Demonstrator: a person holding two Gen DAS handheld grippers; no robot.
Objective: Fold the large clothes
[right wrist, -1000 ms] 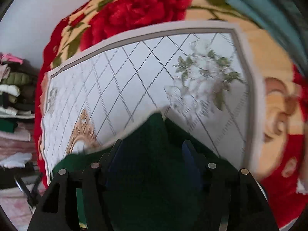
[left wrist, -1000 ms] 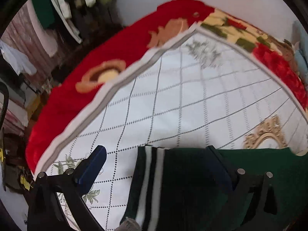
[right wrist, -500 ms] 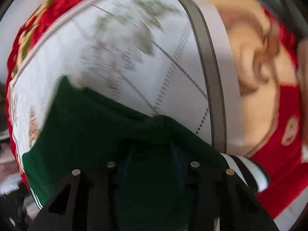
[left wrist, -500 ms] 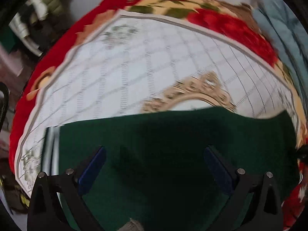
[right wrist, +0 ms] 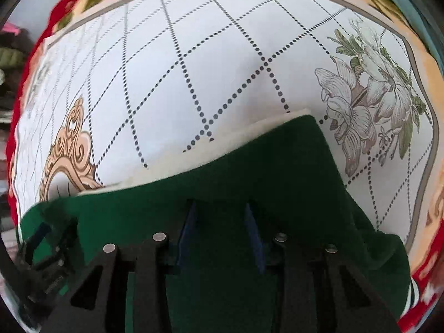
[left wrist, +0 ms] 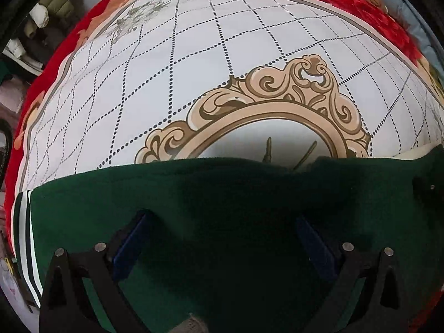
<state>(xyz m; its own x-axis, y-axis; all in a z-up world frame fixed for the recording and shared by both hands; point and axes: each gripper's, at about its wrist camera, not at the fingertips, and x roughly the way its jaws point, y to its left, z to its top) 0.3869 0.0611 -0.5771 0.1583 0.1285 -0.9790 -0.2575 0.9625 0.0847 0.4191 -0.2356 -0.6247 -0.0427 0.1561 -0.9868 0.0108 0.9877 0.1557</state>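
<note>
Two grippers hang over a dark green garment (left wrist: 222,216) that lies on a bed spread with a white sheet (left wrist: 194,69) of dotted diamonds over a red floral blanket (left wrist: 55,55). My left gripper (left wrist: 222,238) points steeply down with its jaws wide, blue pads well apart above flat cloth, gripping nothing. My right gripper (right wrist: 220,233) points straight down; its jaws have just been closing and now stand narrow, with green cloth beneath and between them, but I cannot tell whether the pads pinch it.

I judge the step to be laying a folded panel down. To do it well, I would lower both hands evenly, keep the far edge straight, and smooth before letting go.

In the left view the garment runs side to side, its long axis across the frame. A striped cuff or hem (left wrist: 23,236) sits at the left end. A cream lining (right wrist: 249,136) peeks out along the far edge in the right view.
</note>
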